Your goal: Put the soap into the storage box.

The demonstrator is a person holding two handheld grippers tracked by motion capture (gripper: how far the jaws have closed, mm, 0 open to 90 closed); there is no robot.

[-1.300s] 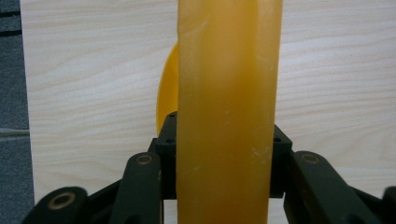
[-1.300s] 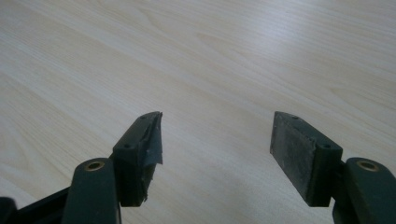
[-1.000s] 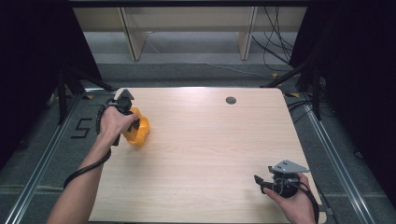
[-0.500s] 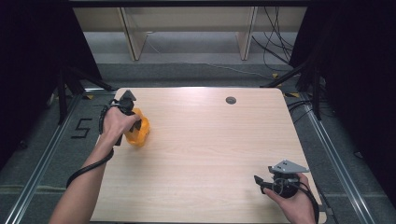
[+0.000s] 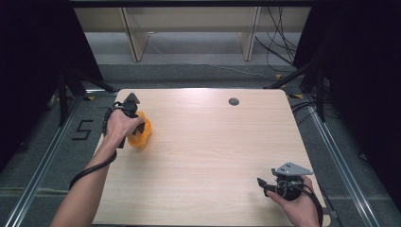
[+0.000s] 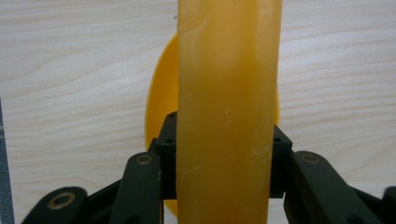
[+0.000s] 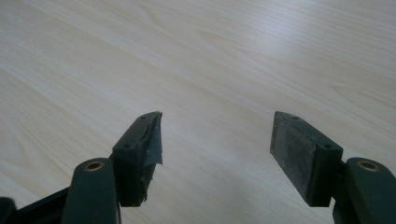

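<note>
An orange plastic dish stands on edge at the table's left side, under the person's left hand. My left gripper is shut on it; in the left gripper view the dish's thick orange rim runs upright between both pads, with the dish's round body behind it over the wood. My right gripper rests low near the table's front right corner, held in the other hand. Its jaws stand apart in the right gripper view, with bare wood between them.
The light wooden table has a round dark grommet near its far edge. Metal rails and dark floor flank the table; cables trail at the back right. A shelf unit stands beyond the far edge.
The left hand has shifted slightly with the orange dish in its grip, tilting it a little. The right hand has stayed where it was.
</note>
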